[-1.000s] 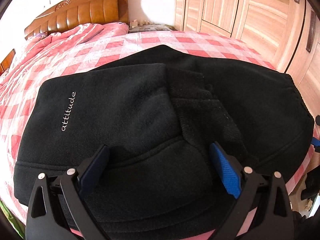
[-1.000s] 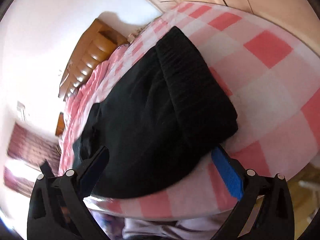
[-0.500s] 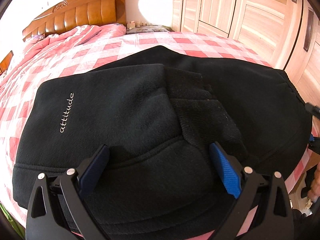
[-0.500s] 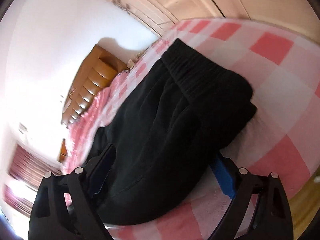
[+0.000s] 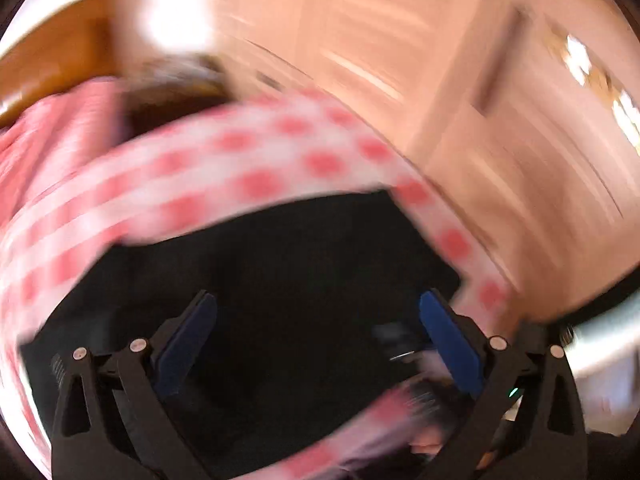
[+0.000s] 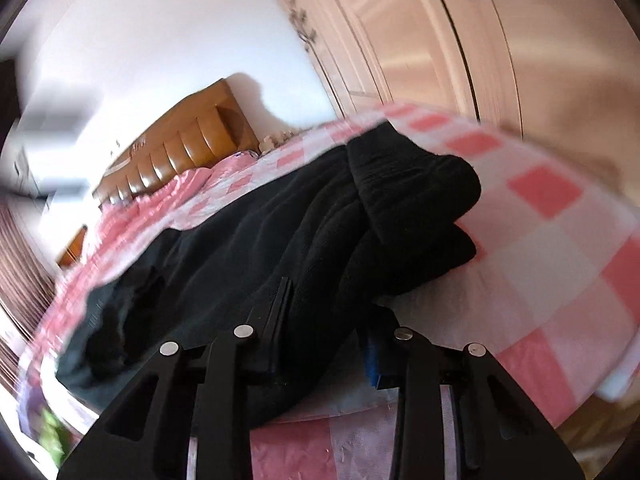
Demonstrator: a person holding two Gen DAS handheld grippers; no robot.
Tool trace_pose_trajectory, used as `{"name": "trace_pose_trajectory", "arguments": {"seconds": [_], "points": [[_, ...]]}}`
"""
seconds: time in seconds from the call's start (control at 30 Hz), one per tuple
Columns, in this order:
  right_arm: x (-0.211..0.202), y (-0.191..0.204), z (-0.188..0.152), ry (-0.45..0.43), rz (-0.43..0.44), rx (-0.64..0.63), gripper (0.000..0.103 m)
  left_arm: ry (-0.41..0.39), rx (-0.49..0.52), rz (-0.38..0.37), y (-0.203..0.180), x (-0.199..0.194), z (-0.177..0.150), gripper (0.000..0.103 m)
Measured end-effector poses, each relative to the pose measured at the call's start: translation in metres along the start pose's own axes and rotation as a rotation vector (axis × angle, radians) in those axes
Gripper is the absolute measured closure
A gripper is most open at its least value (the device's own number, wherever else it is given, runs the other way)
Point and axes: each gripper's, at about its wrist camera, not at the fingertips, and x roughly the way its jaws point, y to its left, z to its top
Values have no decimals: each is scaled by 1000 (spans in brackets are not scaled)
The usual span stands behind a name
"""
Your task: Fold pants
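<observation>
Your left hand-held gripper point(image 5: 318, 340) stood released, its two blue pads point(image 5: 450, 344) spread wide apart with nothing between them, hovering over the black pants point(image 5: 260, 280). That view was heavily smeared, so all you could make out was the dark cloth lying on the pink-and-white checked bedspread point(image 5: 240, 160), with the pale wooden wardrobe doors point(image 5: 460, 80) beyond the bed's edge and a brown headboard point(image 5: 52, 52) at the upper left. Your right hand-held gripper point(image 6: 324, 320) was clenched on the pants point(image 6: 260, 240): its jaws had drawn close together at the near edge of the garment, with a fold of black fabric pinched between them and only a sliver of the blue pad point(image 6: 374, 360) showing on the right side. In the right wrist view the pants lay in a bunched, layered heap across the checked bedspread point(image 6: 560, 240), near the foot corner of the bed, with the ribbed band point(image 6: 412, 184) doubled over at the far right end. The padded wooden headboard point(image 6: 184, 152) stood against the white wall behind, and the wardrobe doors point(image 6: 420, 40) rose at the right.
</observation>
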Motion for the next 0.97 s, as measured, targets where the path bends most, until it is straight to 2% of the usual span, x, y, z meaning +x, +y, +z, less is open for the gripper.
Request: {"name": "trace_pose_trajectory", "arguments": {"seconds": [0.03,0.07,0.13,0.2,0.23,0.27,0.37,0.43,0.53,0.6,0.63,0.7,0.77,0.8,0.83,0.87,0.93,0.97], "points": [[-2,5,0,-14,-14,-33,71,35,39,5,-17,10,13,2],[-1,9,1,-23,-23,-57,71,117,126,43,-53,33,36,2],[-5,13,0,-36,-42,-99,72,237,253,110,-97,64,52,2],[-4,14,0,-38,-52,-114,72,353,421,188,-148,102,57,2],[-4,13,0,-37,-51,-115,72,400,478,225,-162,117,52,2],[-4,14,1,-37,-52,-119,72,482,559,284,-176,139,45,2],[-6,19,1,-47,-65,-149,72,626,709,465,-190,184,25,2],[-6,24,2,-56,-68,-166,72,670,790,581,-191,202,15,2],[-9,26,3,-69,-64,-179,72,772,864,685,-181,224,0,2],[-11,27,3,-77,-64,-187,72,804,911,769,-172,234,-8,2],[-12,28,4,-79,-64,-188,72,809,935,849,-163,240,-11,2],[-13,29,4,-75,-62,-193,71,818,926,897,-150,248,-12,3],[-13,29,3,-68,-63,-196,71,825,912,879,-144,248,-15,36],[-13,29,3,-66,-64,-201,71,808,915,879,-143,245,-16,64],[-14,28,4,-62,-59,-203,70,790,922,862,-143,240,-17,69],[-15,27,4,-51,-51,-201,67,772,943,826,-143,232,-19,71],[-21,24,3,-43,-12,-189,37,729,904,764,-135,215,-12,74],[-28,20,1,-60,15,-177,9,711,886,750,-131,209,-9,74]]}}
